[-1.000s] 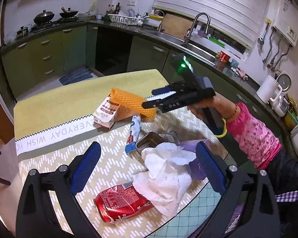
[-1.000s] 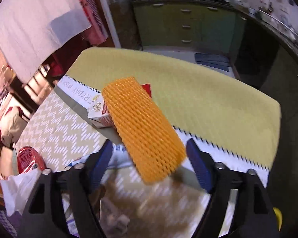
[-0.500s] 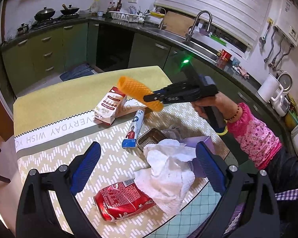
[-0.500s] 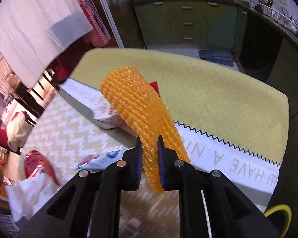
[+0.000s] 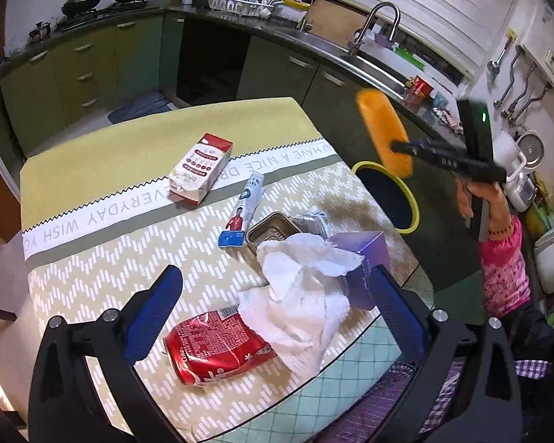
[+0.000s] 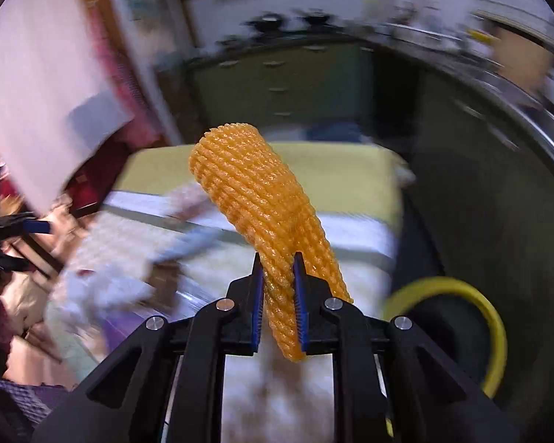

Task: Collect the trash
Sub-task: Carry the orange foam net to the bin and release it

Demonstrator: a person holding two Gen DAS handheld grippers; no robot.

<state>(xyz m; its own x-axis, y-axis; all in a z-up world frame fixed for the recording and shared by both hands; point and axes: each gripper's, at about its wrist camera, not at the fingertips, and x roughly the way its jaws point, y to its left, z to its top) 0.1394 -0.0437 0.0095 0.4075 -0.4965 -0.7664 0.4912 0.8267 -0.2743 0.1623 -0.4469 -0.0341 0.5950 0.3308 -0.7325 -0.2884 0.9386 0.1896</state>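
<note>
My right gripper point(image 6: 279, 277) is pinched tight on the orange net point(image 6: 262, 199), holding it in the air over the yellow-rimmed bin point(image 5: 387, 193) beside the table point(image 5: 129, 265). My left gripper point(image 5: 277, 313) hangs spread wide, empty, above the can point(image 5: 214, 347) and tissue point(image 5: 299, 295).

Right gripper point(image 6: 279, 288) carried foam net point(image 6: 262, 206) (orange) off the table, above bin point(image 5: 387, 192).
</note>
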